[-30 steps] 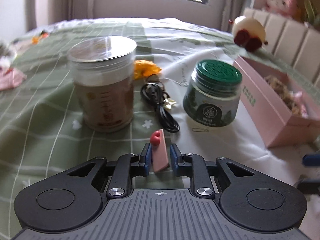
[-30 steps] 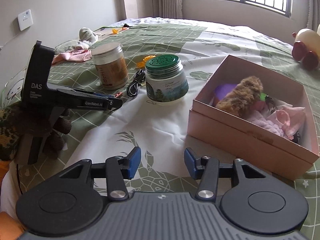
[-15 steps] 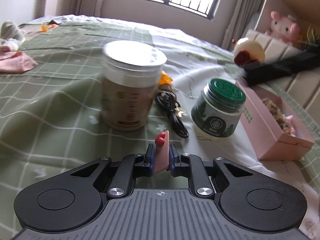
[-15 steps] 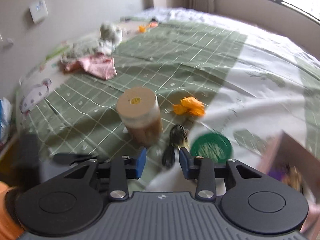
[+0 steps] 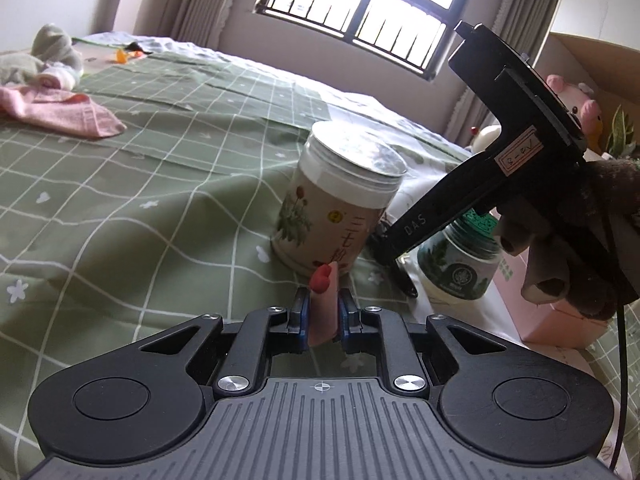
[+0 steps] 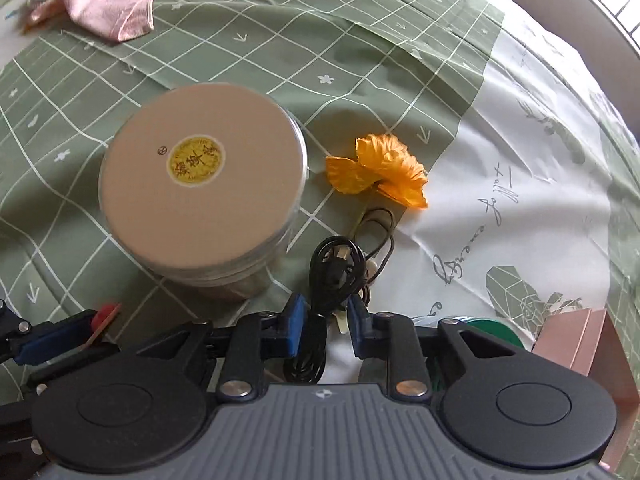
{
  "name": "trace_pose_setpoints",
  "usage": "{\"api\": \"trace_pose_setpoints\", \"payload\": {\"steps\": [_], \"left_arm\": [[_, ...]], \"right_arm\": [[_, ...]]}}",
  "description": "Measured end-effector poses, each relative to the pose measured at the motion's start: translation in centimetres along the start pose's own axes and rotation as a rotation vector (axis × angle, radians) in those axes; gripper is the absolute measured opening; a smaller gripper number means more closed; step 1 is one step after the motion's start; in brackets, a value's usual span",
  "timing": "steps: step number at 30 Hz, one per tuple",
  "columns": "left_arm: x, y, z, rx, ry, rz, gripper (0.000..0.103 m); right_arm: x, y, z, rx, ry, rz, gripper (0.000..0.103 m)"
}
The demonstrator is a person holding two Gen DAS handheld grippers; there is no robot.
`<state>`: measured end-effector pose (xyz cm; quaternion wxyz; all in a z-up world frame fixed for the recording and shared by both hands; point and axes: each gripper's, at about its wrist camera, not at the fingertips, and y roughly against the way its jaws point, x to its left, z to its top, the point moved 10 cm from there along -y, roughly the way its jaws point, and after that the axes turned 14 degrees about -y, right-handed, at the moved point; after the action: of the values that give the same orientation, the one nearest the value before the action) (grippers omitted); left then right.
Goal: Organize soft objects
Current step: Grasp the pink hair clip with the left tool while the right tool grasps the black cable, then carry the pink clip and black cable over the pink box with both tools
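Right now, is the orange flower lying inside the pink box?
No, the orange flower lies on the bedspread beside the tan-lidded jar, well away from the pink box.

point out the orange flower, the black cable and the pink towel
orange flower (image 6: pixel 380 170): right wrist view, on the petals, beside the jar.
black cable (image 6: pixel 338 262): right wrist view, on the coiled loop just ahead of the tool's fingers.
pink towel (image 6: pixel 114 8): right wrist view, on the folded cloth at upper left.

We see a bed under a green checked spread carrying a tan-lidded jar, an orange cloth flower, a coiled black cable, a green-lidded jar and a pink towel
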<state>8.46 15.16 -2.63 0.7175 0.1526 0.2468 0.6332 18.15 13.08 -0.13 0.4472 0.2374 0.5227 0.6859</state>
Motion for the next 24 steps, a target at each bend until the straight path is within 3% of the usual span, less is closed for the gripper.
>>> {"api": "trace_pose_setpoints", "payload": {"steps": [10,13,19,24], "left_arm": [[-0.7,1.7,0.8,-0.029,-0.005,0.019,0.017],[-0.3,2.2,0.9,-0.033,0.002,0.031,0.017],[0.4,3.7,3.3,-0.076,0.008,0.056,0.017],[-0.3,4.1,11.0,-0.163,-0.084,0.086,0.017]], "right_arm": [[0.3,0.2,-1.3,-0.029,0.062,-0.062,0.013],[-0.4,1.4,-1.2,-0.035,-0.015,0.001,0.010],[-3.2,8.7,0.6,-0.144,-0.142,0.130,0.010],[-7.0,16.3,2.9,-0.304,-0.227,0.193,0.010]]}}
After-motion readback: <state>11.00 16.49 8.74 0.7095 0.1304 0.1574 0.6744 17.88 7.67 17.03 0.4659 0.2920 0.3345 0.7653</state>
